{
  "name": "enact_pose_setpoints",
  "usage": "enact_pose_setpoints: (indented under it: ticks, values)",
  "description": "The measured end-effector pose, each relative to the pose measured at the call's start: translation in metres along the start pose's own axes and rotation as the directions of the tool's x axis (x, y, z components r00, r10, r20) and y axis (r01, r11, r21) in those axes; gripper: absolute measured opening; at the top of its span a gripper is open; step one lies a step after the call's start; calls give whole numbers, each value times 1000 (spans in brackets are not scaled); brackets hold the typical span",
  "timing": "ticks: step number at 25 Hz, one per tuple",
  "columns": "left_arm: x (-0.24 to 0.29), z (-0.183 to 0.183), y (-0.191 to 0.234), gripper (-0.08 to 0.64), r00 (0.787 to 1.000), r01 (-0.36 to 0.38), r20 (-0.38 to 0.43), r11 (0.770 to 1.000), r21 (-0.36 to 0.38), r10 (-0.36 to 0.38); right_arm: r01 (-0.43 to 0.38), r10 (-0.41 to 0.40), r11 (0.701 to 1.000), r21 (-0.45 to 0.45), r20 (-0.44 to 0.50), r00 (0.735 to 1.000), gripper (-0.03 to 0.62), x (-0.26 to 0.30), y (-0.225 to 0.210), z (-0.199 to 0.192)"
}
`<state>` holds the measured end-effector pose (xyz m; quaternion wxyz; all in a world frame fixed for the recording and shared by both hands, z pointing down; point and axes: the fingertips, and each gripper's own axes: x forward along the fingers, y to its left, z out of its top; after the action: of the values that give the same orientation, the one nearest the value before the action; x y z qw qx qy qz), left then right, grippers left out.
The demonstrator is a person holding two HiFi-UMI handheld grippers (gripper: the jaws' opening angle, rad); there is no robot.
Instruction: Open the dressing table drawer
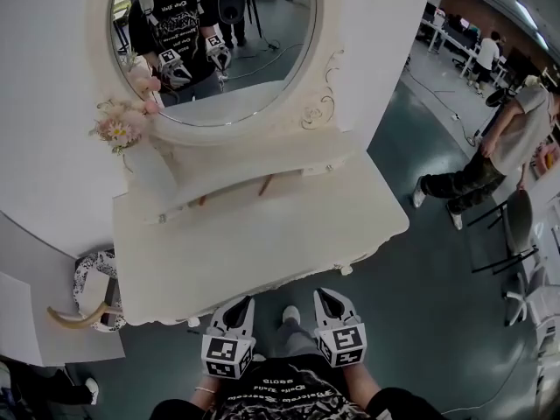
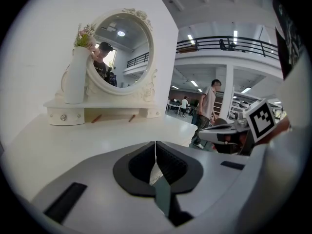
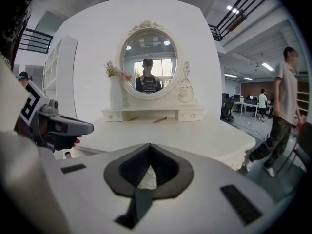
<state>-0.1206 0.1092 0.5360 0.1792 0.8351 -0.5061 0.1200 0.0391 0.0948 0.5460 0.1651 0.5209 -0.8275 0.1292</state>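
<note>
A white dressing table [image 1: 262, 243] with an oval mirror [image 1: 214, 38] stands before me. Its low back shelf carries small drawers with knobs [image 2: 63, 116] [image 3: 193, 115]. Two small white knobs [image 1: 193, 322] [image 1: 346, 270] peek out under the table's front edge; the drawer front itself is hidden below the top. My left gripper [image 1: 242, 303] [image 2: 156, 143] and right gripper [image 1: 325, 294] [image 3: 149, 145] hang side by side just off that front edge, pointing toward the table. Both are shut with nothing between the jaws.
A white vase with flowers [image 1: 131, 143] stands at the shelf's left end, and two brown sticks [image 1: 267, 185] lie under the shelf. A person [image 1: 490, 156] walks at the right near chairs [image 1: 525, 234]. A patterned object [image 1: 92, 287] sits on the floor at the left.
</note>
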Motion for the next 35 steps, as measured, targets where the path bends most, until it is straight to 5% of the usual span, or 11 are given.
enact_pose_setpoints:
  ticks: [35]
  values:
    - [146,74,-12,18,992,-116,50,993,-29,117,-109,111,992,-70,29,993,11,105,-125,68]
